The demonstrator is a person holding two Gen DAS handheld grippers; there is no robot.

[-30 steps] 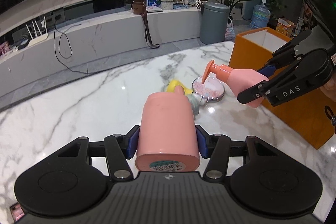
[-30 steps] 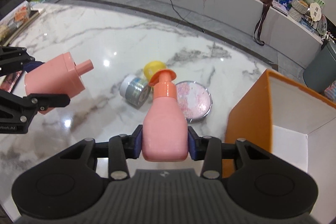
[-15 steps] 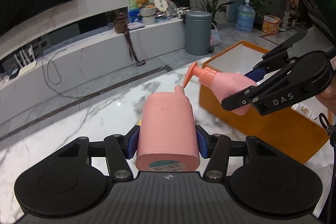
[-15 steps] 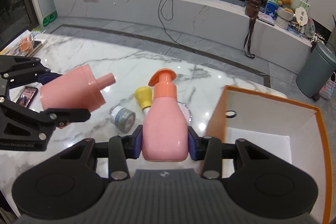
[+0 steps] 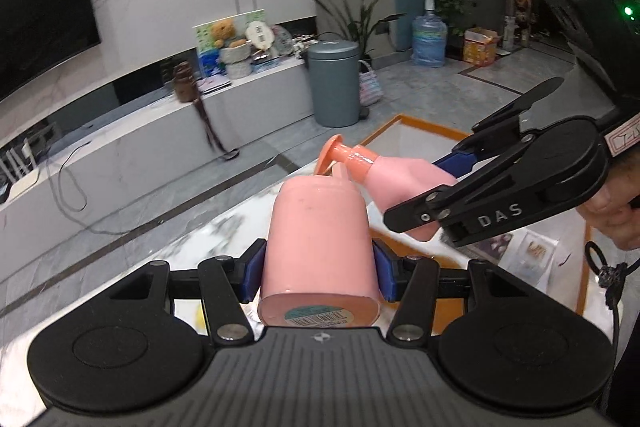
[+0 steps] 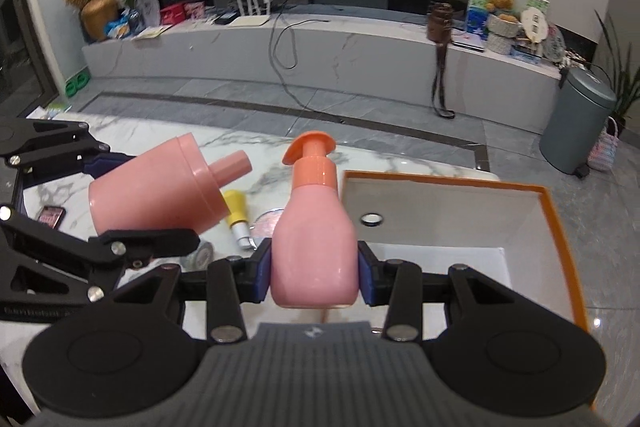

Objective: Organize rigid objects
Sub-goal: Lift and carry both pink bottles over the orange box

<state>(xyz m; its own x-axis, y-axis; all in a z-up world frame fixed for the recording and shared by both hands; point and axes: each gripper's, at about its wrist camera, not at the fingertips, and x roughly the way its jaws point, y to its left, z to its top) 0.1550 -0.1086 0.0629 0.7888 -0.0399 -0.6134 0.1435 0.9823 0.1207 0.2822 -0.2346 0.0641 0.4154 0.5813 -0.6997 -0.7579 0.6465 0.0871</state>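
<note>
Both grippers loaded. Right gripper (image 6: 315,277) clamps the pump bottle (image 6: 314,241) by its base, just over the near-left edge of the orange box (image 6: 556,211). Left gripper (image 5: 319,277) clamps the wide pink bottle (image 5: 319,239), left of the box, over the table (image 6: 132,131). The box looks nearly empty, one small ring-like item (image 6: 370,219) inside. Yellow bottle (image 6: 237,213), round compact (image 6: 268,221) and a small jar (image 6: 202,253), all left of the box, not yet packed. Task looks early.

You hold a wide pink bottle (image 5: 318,239) with a bare neck, tilted, beside a slimmer pink pump bottle (image 6: 314,239) with an orange cap, above the orange box (image 6: 560,227).
</note>
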